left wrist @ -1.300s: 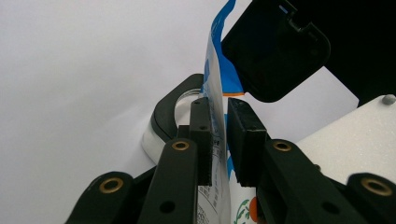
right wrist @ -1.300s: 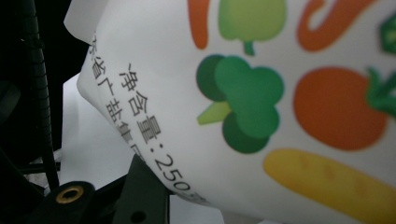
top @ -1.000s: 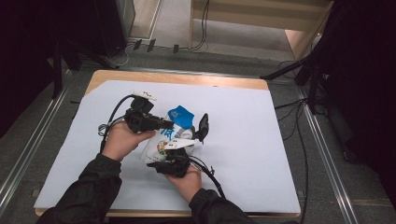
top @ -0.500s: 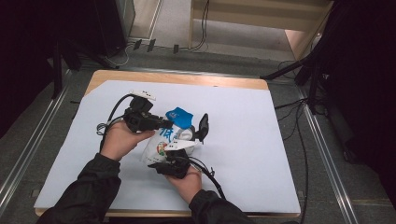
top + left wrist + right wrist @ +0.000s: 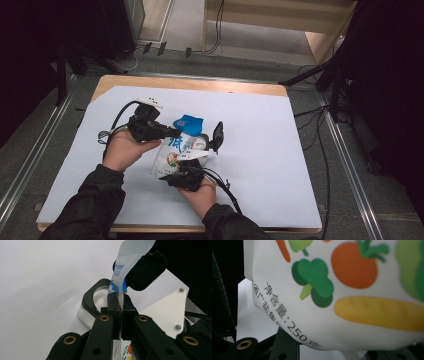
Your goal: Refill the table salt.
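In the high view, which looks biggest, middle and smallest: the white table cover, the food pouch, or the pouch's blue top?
1. White table cover, biggest by far.
2. Food pouch, held between both grippers.
3. Blue top, the smallest, only one end of the pouch.

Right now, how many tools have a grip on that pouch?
2. The left tool is pinched shut on the upper edge of the white plastic pouch with blue top and vegetable print. The right tool holds its lower body on the near side.
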`<move>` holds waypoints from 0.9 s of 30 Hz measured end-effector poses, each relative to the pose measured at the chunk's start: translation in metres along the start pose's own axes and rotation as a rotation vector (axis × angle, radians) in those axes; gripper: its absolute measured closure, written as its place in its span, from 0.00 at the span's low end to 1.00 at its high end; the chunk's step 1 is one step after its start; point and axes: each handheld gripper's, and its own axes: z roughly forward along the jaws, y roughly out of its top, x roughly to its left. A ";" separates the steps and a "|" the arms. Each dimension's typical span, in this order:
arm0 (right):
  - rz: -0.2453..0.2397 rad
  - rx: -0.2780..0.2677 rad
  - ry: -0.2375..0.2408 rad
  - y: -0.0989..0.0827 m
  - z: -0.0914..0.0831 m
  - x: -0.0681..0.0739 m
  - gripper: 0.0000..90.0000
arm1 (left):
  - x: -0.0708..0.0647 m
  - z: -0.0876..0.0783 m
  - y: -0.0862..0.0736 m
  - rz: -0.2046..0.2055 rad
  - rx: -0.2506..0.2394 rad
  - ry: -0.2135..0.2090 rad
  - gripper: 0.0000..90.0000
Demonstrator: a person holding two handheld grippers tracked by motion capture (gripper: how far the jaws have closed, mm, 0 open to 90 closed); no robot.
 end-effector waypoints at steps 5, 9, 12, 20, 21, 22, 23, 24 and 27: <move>0.008 -0.001 0.002 0.000 -0.001 0.000 0.70 | -0.002 -0.004 -0.001 0.003 -0.005 -0.017 1.00; 0.005 -0.012 0.004 -0.001 -0.002 0.000 0.70 | -0.007 -0.008 -0.001 0.009 -0.011 -0.032 1.00; 0.003 -0.011 0.015 -0.001 -0.002 0.000 0.70 | -0.008 -0.010 -0.001 0.016 0.000 -0.018 1.00; -0.004 -0.017 0.013 0.000 -0.003 0.000 0.70 | -0.003 -0.018 -0.005 0.006 -0.008 -0.011 1.00; -0.002 -0.019 0.014 0.000 -0.003 0.000 0.70 | -0.003 -0.019 -0.005 0.000 -0.011 -0.009 1.00; -0.003 -0.023 0.017 0.000 -0.003 0.001 0.70 | -0.002 -0.021 -0.005 0.001 -0.013 -0.012 1.00; -0.004 -0.024 0.017 0.000 -0.003 0.001 0.70 | -0.001 -0.022 -0.006 -0.001 -0.012 -0.006 1.00; -0.006 -0.028 0.018 0.001 -0.004 0.001 0.69 | -0.001 -0.024 -0.006 -0.008 -0.020 -0.010 1.00; -0.006 -0.036 0.016 0.002 -0.005 0.002 0.69 | 0.001 -0.030 -0.008 -0.009 -0.030 -0.012 1.00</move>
